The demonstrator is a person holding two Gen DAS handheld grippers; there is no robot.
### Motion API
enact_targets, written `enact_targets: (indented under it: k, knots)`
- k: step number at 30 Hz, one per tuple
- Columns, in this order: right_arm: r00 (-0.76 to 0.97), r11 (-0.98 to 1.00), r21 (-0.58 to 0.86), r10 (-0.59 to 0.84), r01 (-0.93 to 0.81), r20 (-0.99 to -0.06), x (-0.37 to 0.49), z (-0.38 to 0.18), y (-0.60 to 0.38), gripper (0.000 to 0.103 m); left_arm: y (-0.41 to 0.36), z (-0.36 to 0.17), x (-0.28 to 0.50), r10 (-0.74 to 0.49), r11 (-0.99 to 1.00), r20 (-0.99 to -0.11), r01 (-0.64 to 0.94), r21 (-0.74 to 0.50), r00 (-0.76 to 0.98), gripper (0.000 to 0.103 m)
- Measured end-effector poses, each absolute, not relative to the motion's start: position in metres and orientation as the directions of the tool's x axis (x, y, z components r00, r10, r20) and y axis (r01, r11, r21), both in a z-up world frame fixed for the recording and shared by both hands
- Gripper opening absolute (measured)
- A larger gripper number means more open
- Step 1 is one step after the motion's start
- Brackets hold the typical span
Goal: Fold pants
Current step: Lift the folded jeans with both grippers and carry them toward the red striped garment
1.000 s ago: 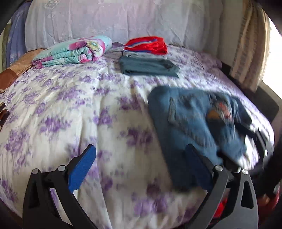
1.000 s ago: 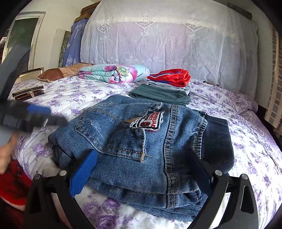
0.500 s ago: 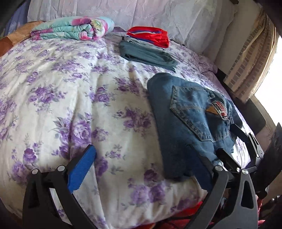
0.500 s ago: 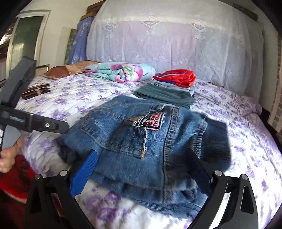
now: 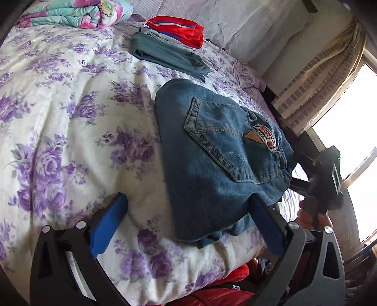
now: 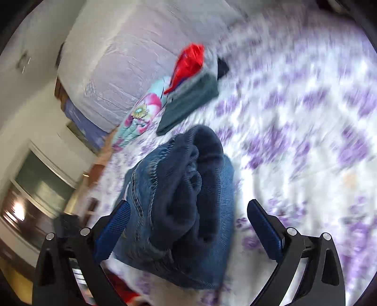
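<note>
The folded blue jeans (image 5: pixel 219 155) lie on the purple-flowered bedspread (image 5: pixel 70 113) near the bed's front right edge, back pocket and patch up. My left gripper (image 5: pixel 186 226) is open and empty, just in front of the jeans' near edge; its right finger overlaps the denim in view. My right gripper (image 6: pixel 188 226) is open, tilted sideways, with the jeans' (image 6: pixel 181 200) dark waistband end between its fingers; the view is blurred. The right gripper also shows in the left wrist view (image 5: pixel 325 179) beside the jeans' right end.
A stack of folded clothes, teal (image 5: pixel 167 56) under red (image 5: pixel 176 29), lies at the back of the bed. A floral blanket (image 5: pixel 77 14) is folded at the back left. A curtained window (image 5: pixel 329 94) is on the right. A red item (image 5: pixel 219 294) lies below the bed edge.
My right gripper has swung round to the jeans' right end and rolled sideways. My left gripper has moved in closer over the bed and tilted. The jeans lie where they were.
</note>
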State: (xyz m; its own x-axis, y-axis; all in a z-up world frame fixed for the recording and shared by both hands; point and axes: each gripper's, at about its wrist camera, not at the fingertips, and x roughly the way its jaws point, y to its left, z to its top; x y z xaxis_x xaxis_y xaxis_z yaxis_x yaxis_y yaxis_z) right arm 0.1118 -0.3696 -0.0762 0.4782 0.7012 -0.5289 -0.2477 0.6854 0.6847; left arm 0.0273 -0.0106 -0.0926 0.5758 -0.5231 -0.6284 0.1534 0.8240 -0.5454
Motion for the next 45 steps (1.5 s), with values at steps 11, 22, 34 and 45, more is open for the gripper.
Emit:
enact_targets:
  k: [11,22,34,45]
  knots:
    - [0.279,0.595,0.784,0.794,-0.178,-0.54,0.156,-0.097,-0.349,0.1,0.012,-0.092,0.043,-0.703,0.629,-0.49,0.13,-0.767,0.515,0.098]
    - [0.369,0.635,0.731,0.76,-0.248,-0.535,0.141,-0.097,-0.36,0.074,-0.033,-0.092,0.033,-0.599,0.757,-0.598,0.133,-0.64,0.532,0.098]
    - [0.551,0.769,0.539,0.63,-0.344,-0.547,0.102,-0.069,-0.34,0.061,-0.026,-0.069,0.022,-0.546,0.81,-0.602,0.184,-0.557,0.583,0.053]
    - [0.561,0.764,0.465,0.644,-0.447,-0.52,0.113,-0.012,-0.323,0.059,-0.017,-0.026,0.033,-0.532,0.822,-0.593,0.201,-0.532,0.604,0.051]
